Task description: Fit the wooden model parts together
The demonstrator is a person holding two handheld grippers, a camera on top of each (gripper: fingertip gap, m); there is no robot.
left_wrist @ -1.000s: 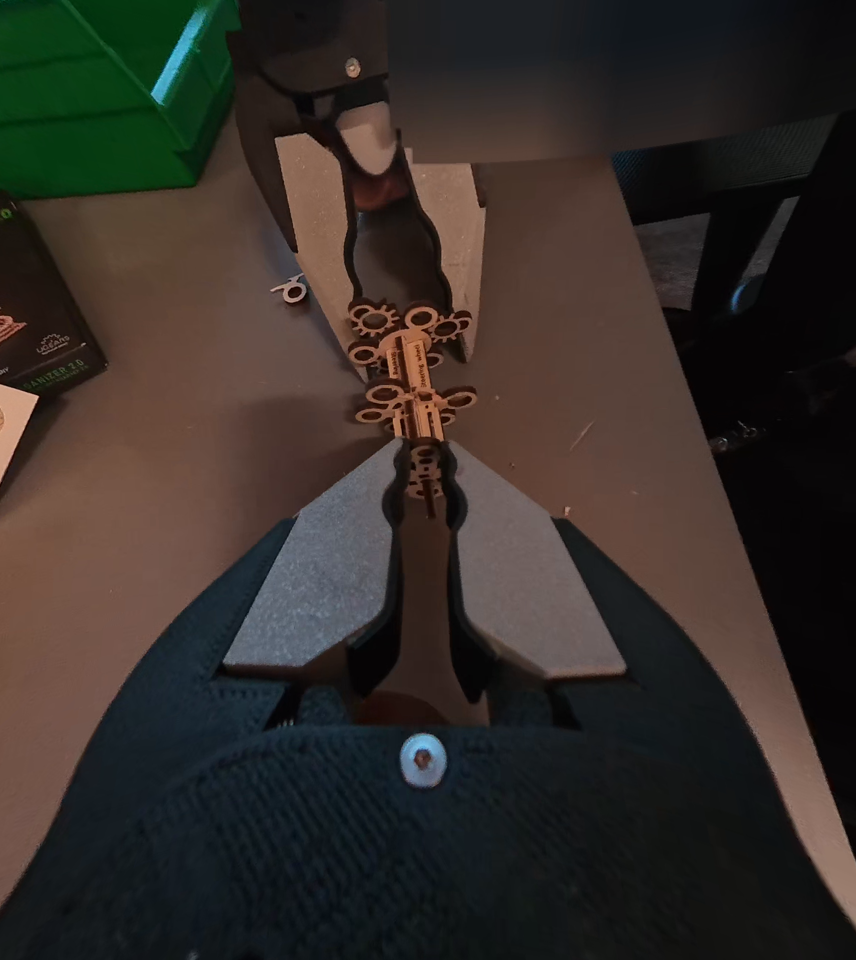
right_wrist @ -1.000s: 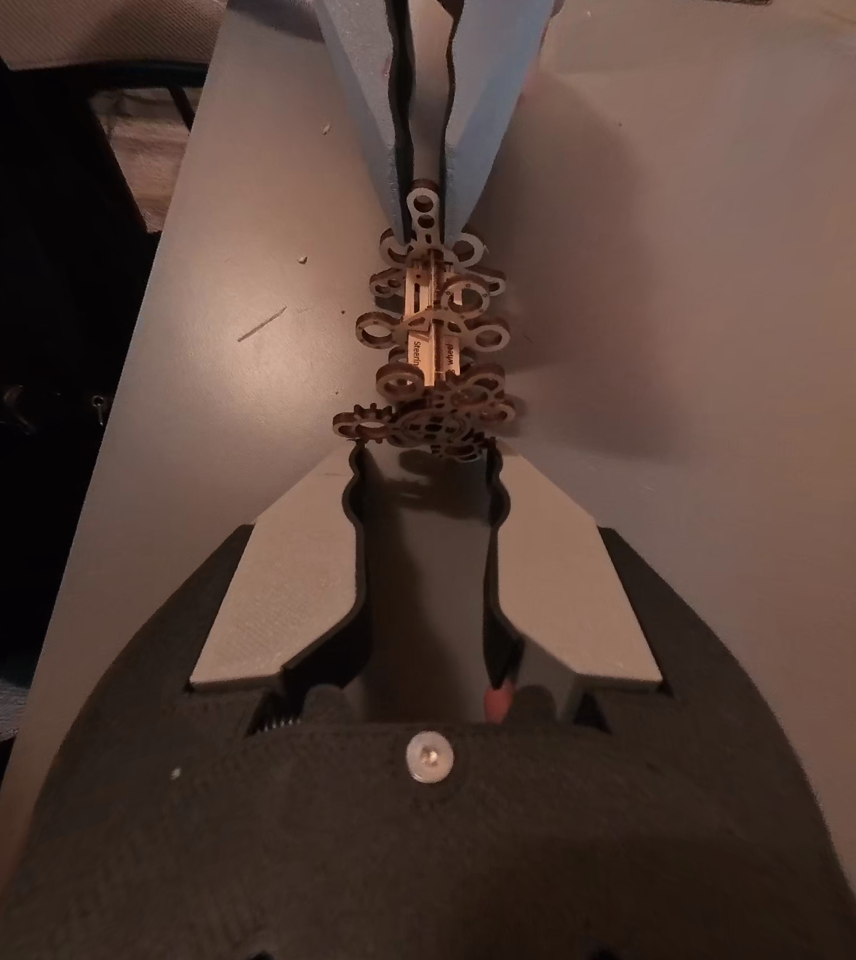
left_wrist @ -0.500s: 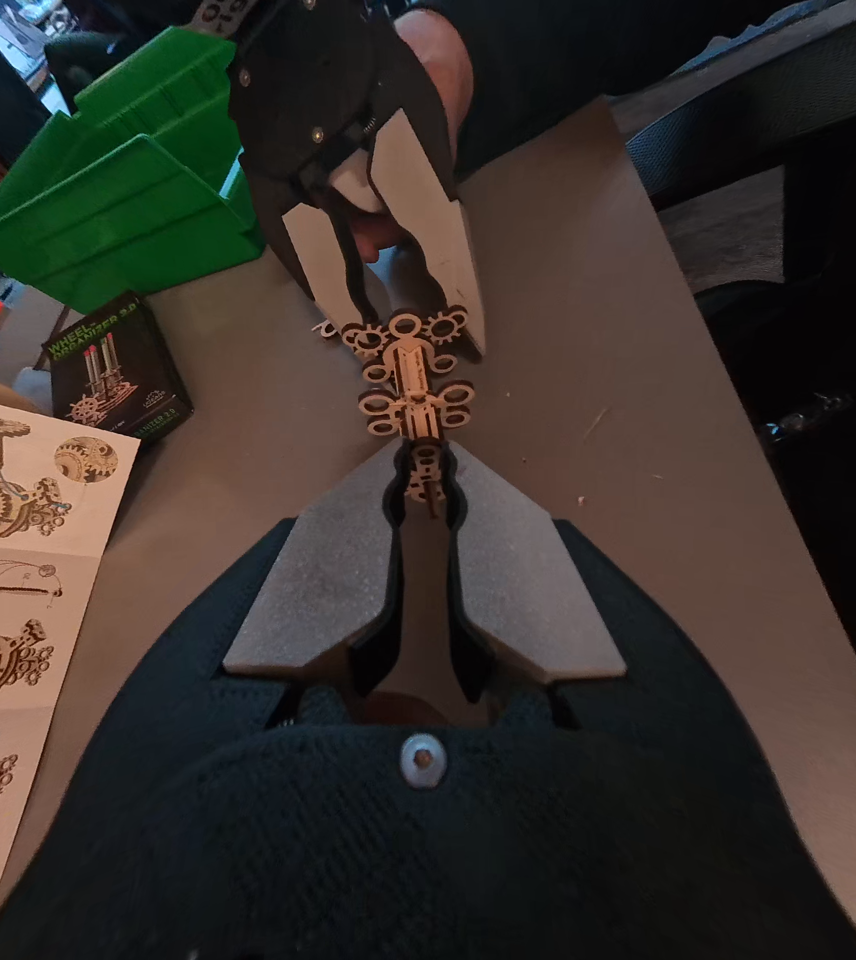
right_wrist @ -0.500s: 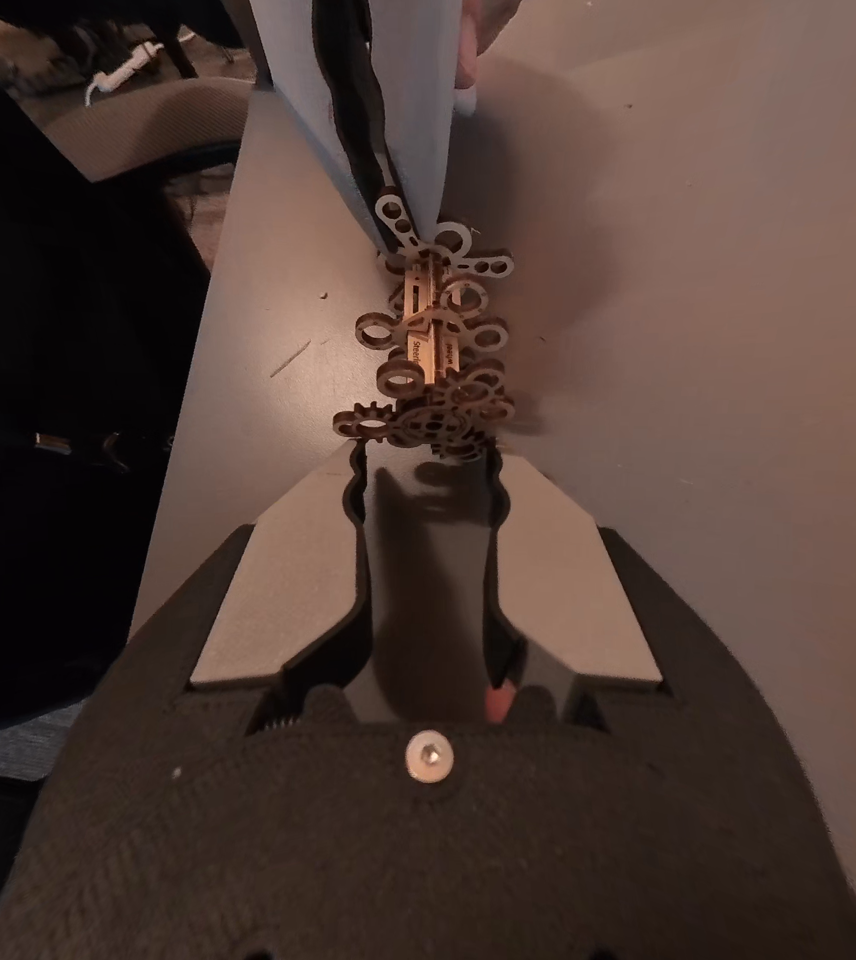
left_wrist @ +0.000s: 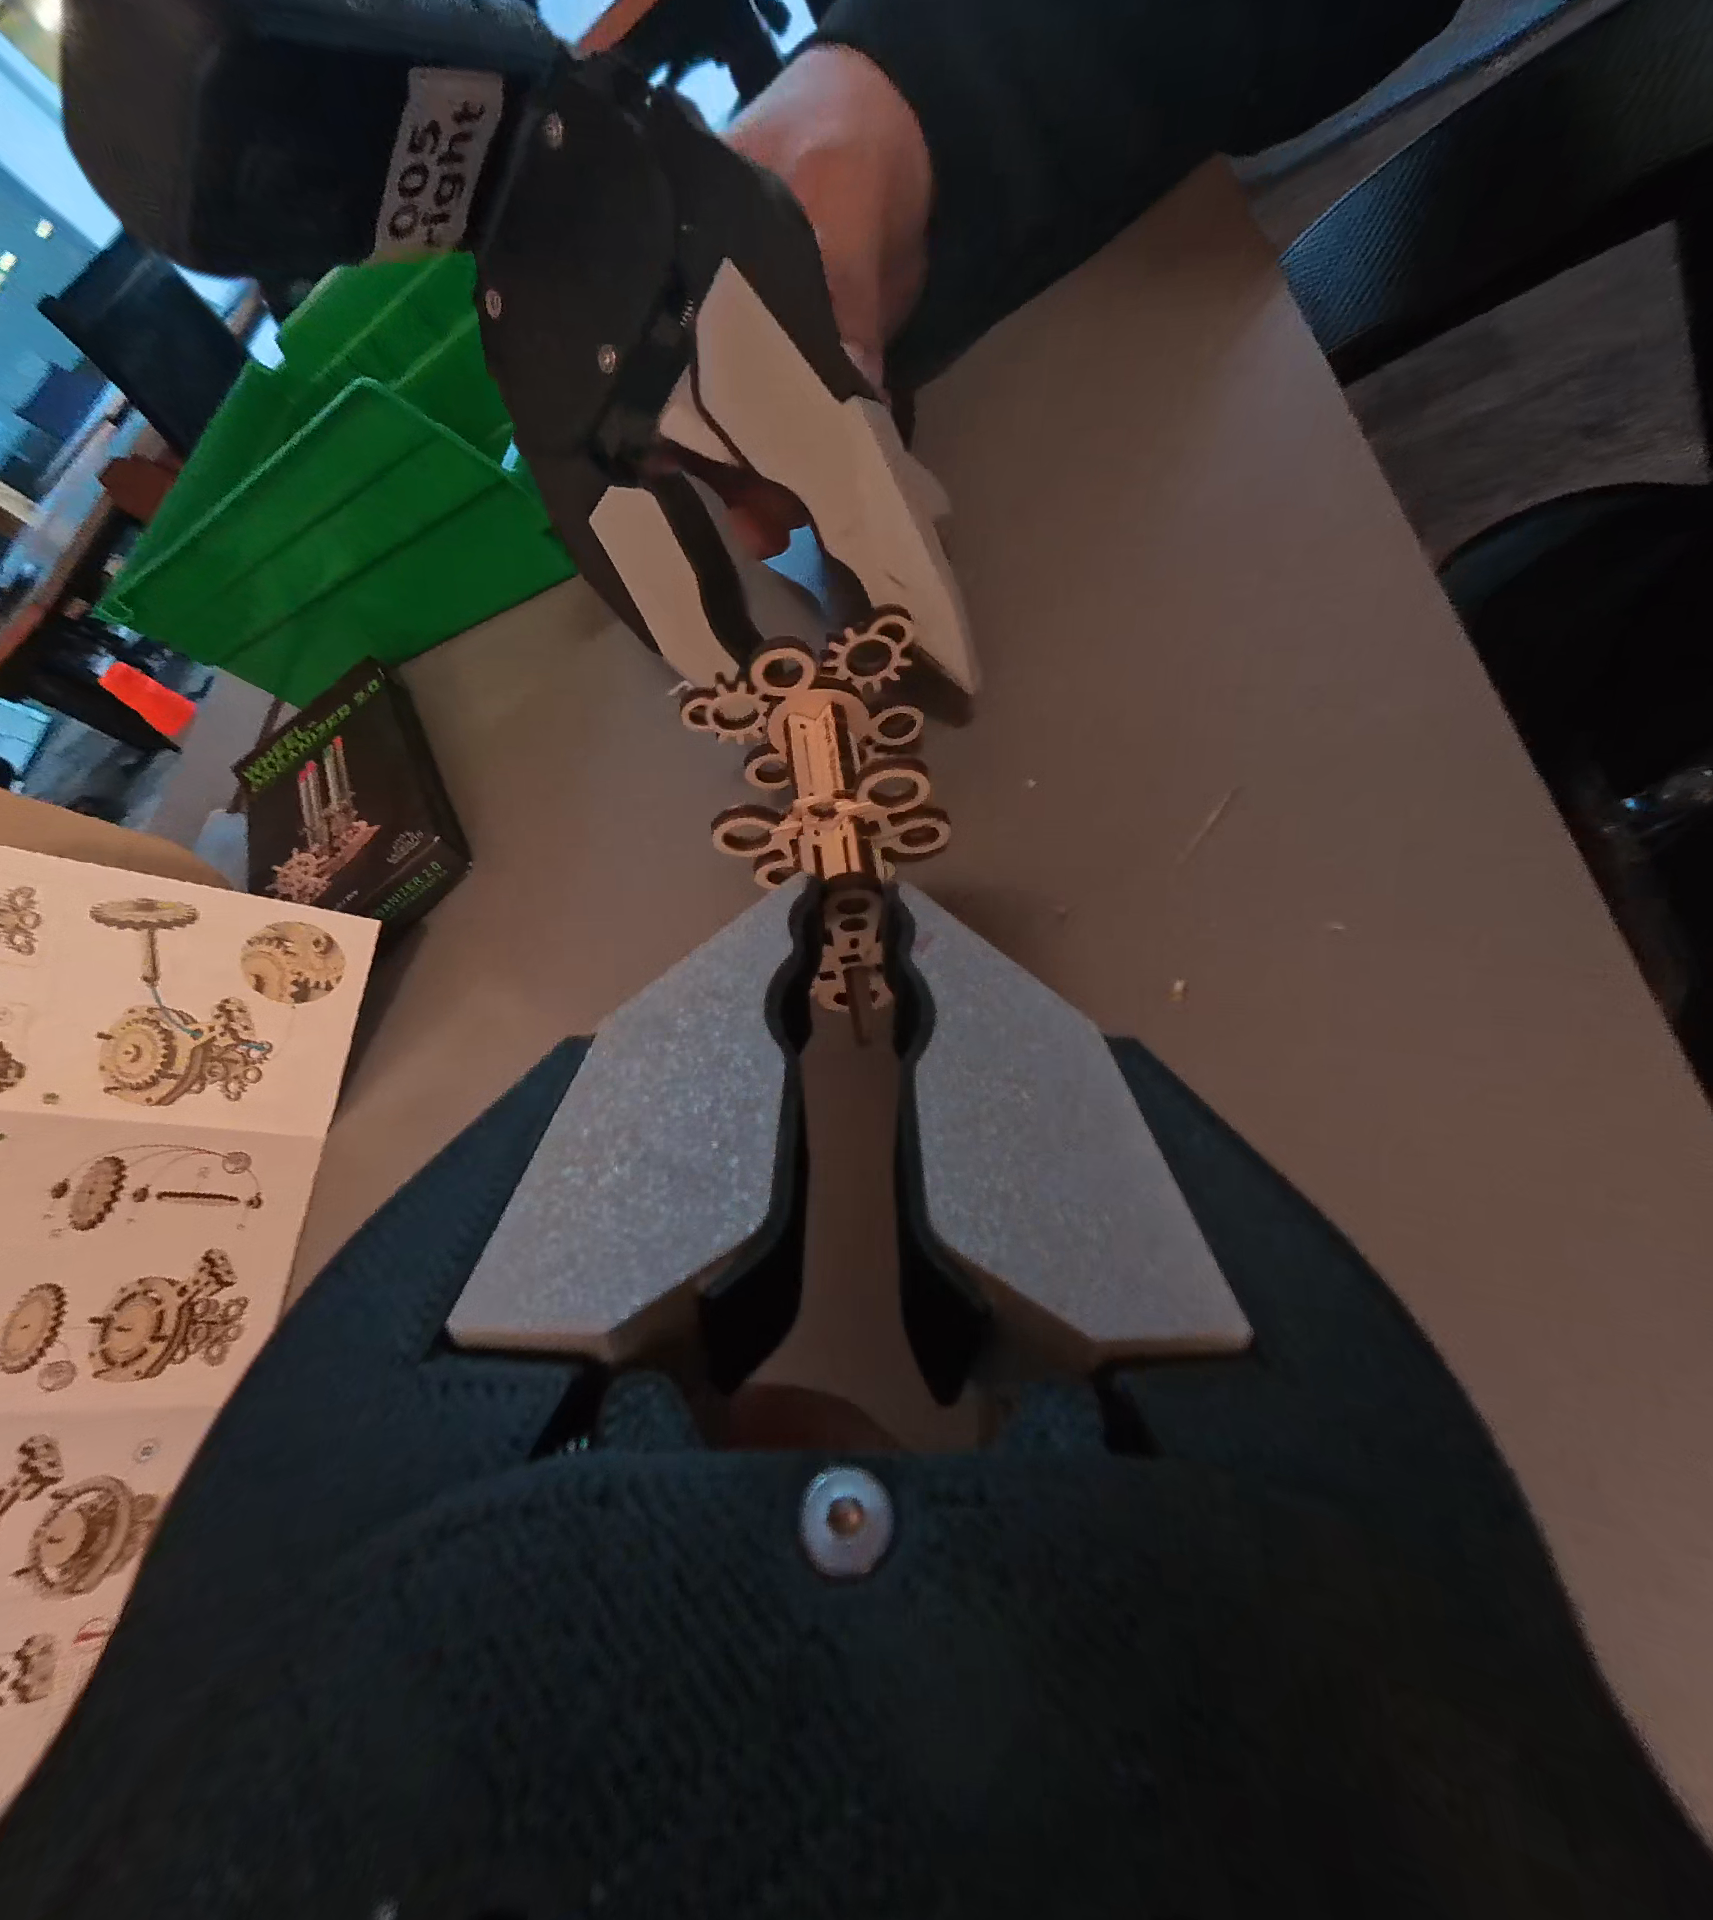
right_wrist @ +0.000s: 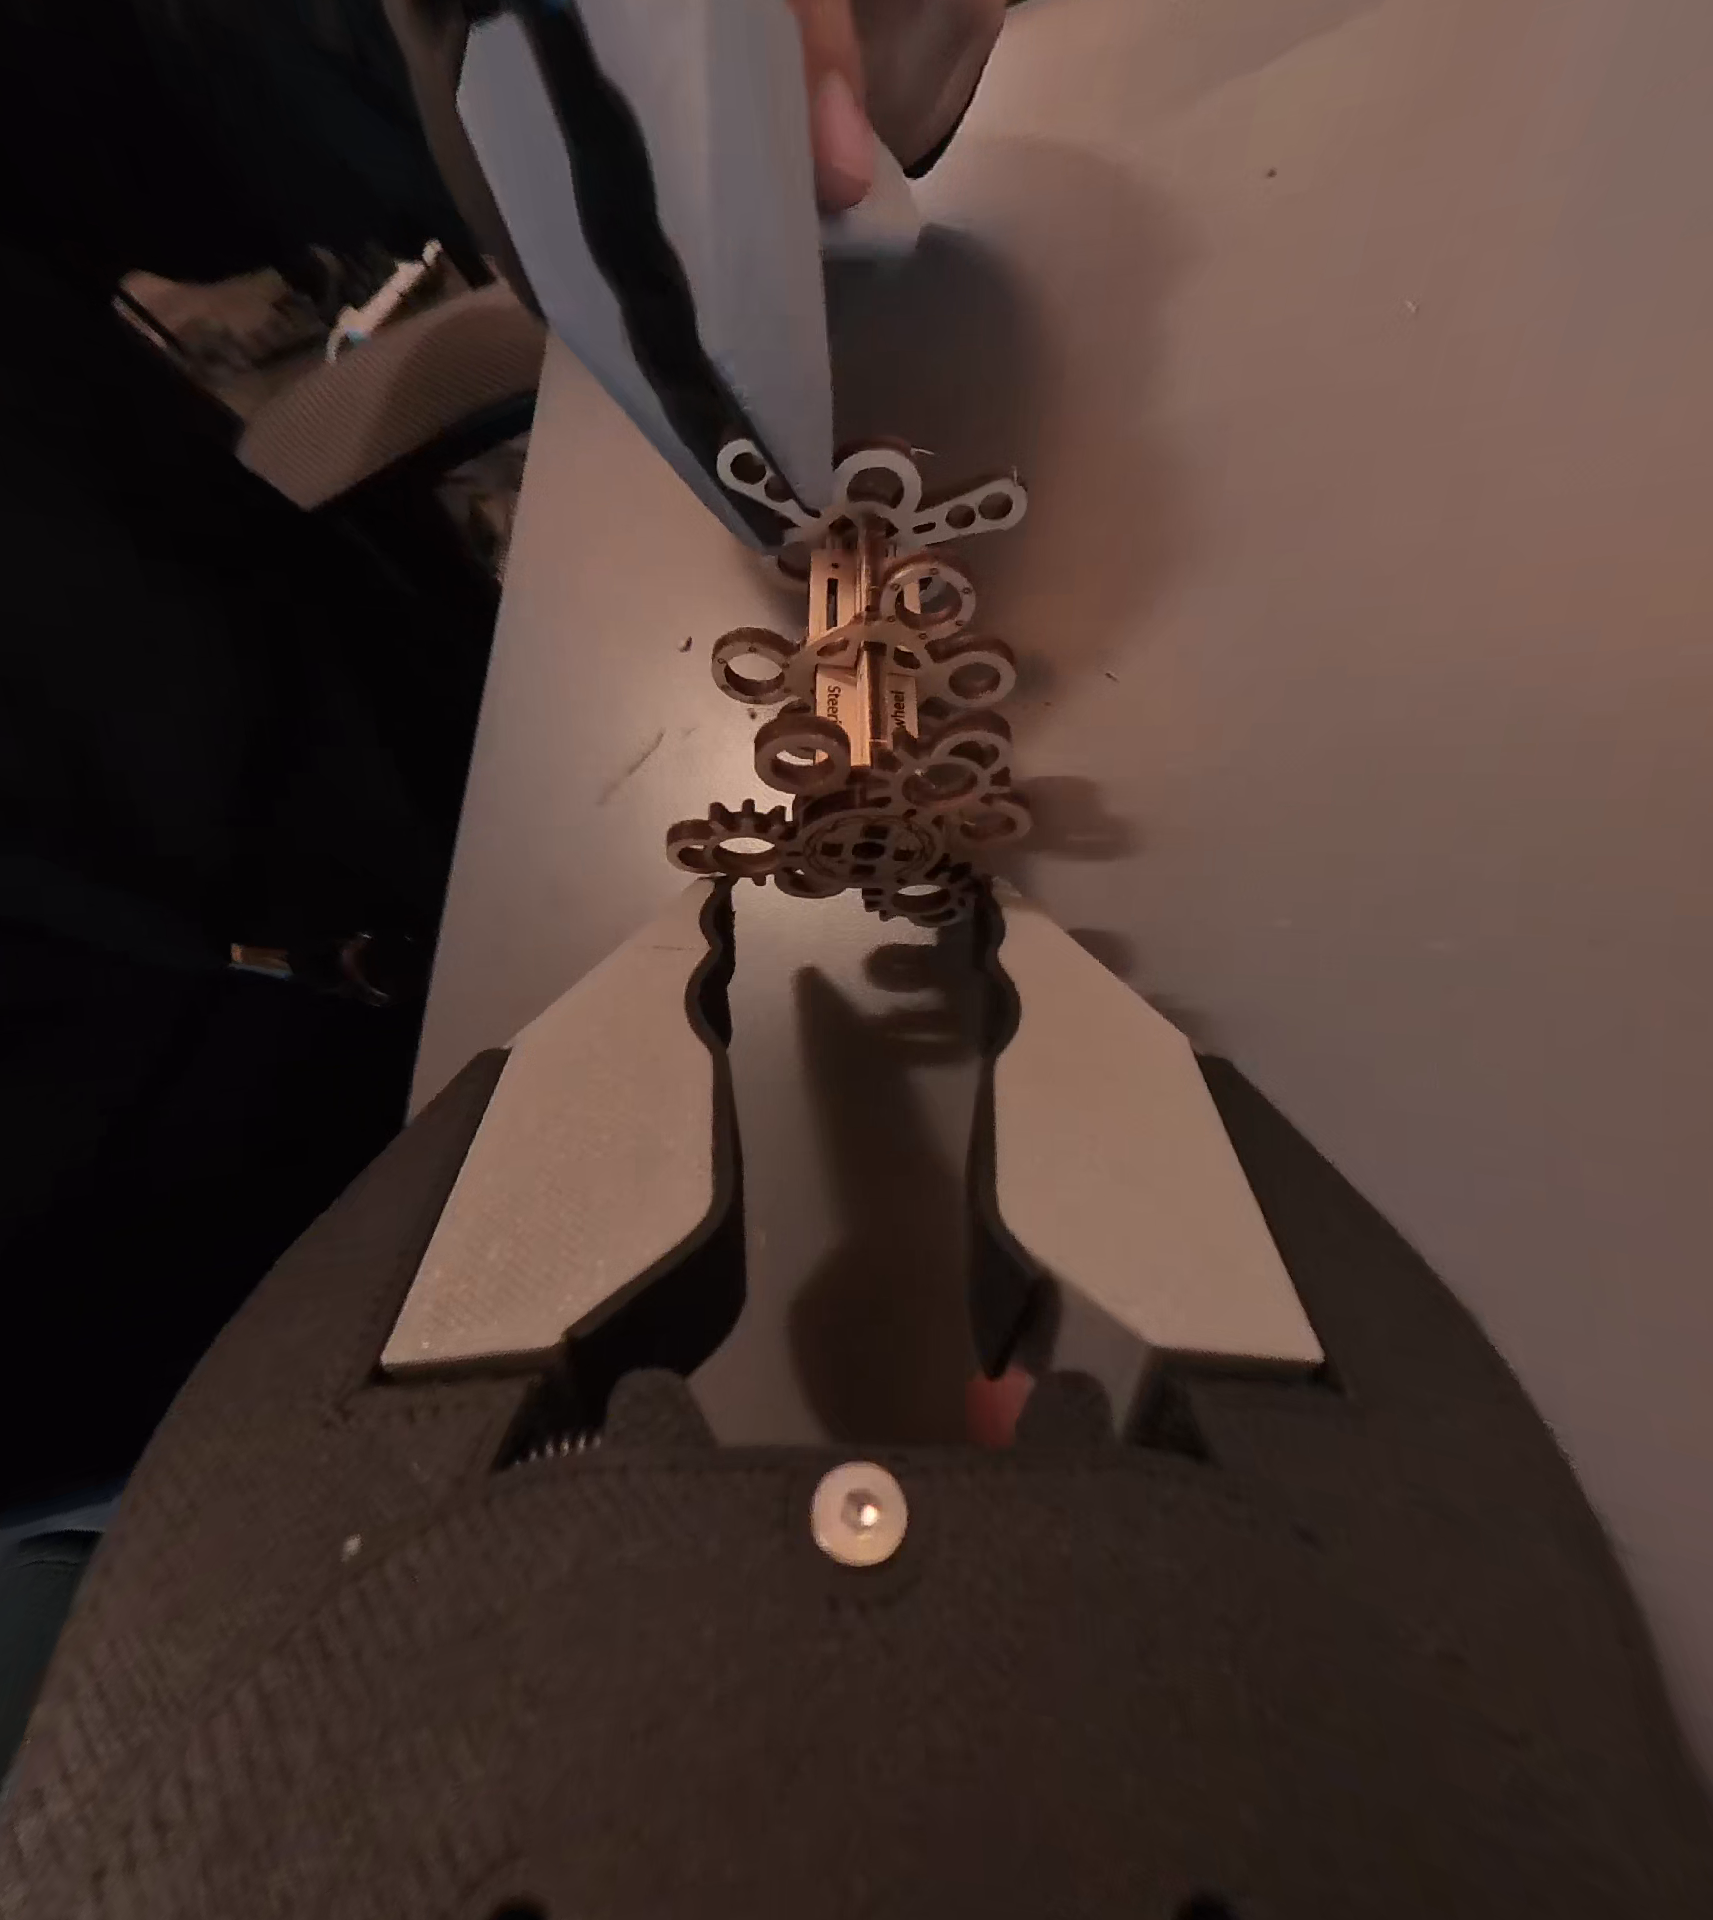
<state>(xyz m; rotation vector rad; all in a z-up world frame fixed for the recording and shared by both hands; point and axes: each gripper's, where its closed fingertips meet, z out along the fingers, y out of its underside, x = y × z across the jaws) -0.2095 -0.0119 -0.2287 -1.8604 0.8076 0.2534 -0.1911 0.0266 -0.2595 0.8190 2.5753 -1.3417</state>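
Wooden model above the counter near its right edge, between left tool and right tool. Instruction sheet, box and bins toward the left edge.

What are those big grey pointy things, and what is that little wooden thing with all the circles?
Those are jaws, like big tweezers. A person holds one tool in each hand, and each tool carries a camera looking along its jaws, so you get two pictures. The left gripper pinches one end of the wooden model, a stick with rings and tiny gears. The right gripper has wider jaws around the gear end. On the grey table lie an instruction sheet, a dark box and green bins.
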